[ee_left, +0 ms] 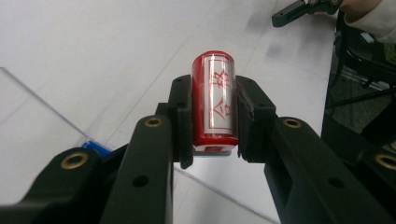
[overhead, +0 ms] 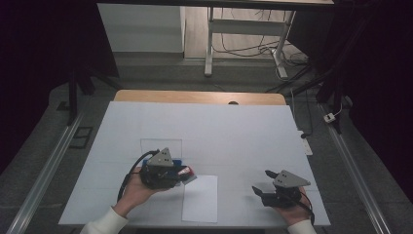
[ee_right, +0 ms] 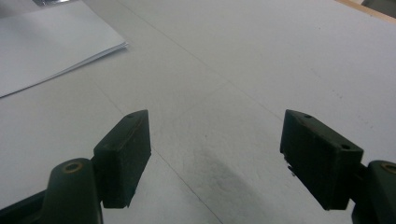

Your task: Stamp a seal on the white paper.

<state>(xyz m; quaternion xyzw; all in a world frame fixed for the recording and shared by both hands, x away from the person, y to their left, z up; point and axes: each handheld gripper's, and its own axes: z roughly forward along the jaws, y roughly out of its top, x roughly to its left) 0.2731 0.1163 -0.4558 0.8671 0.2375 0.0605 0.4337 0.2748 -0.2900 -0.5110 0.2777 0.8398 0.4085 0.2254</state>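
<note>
While the left gripper [ee_left: 212, 116] is pinching a small red cylinder [ee_left: 214, 100] between its two black jaws, the person's left hand [overhead: 134, 192] is cupping that tool from below and turning it toward the middle of the table. The cylinder is sitting lengthwise between the pads, its white label with red characters facing up, both jaws pressing on its sides; in the high view it is showing as a red spot [overhead: 184, 171] at the tool's tip, hanging just above the near-left part of the white table cover [overhead: 219, 126]. A white sleeve [overhead: 104, 222] is coming in from the bottom edge behind that hand.

The right gripper [ee_right: 215, 149] is lying low over the bare cover with its jaws spread wide and nothing between them; in the high view it [overhead: 260, 187] is resting in the person's right hand [overhead: 292, 212] near the front right corner, well apart from the left tool.

Counting: two grippers, one red cylinder, one stack of white paper [overhead: 200, 197], one clear flat sheet [overhead: 160, 145] and one blue item [ee_left: 95, 148].

The paper stack is lying between the two hands, near the front edge. The clear sheet is lying flat just beyond the left gripper, and the blue item is peeking out beneath that tool, mostly hidden by it, so I cannot tell what it is. Beyond the cover, a strip of wooden tabletop [overhead: 199, 96] is showing along the far edge.
</note>
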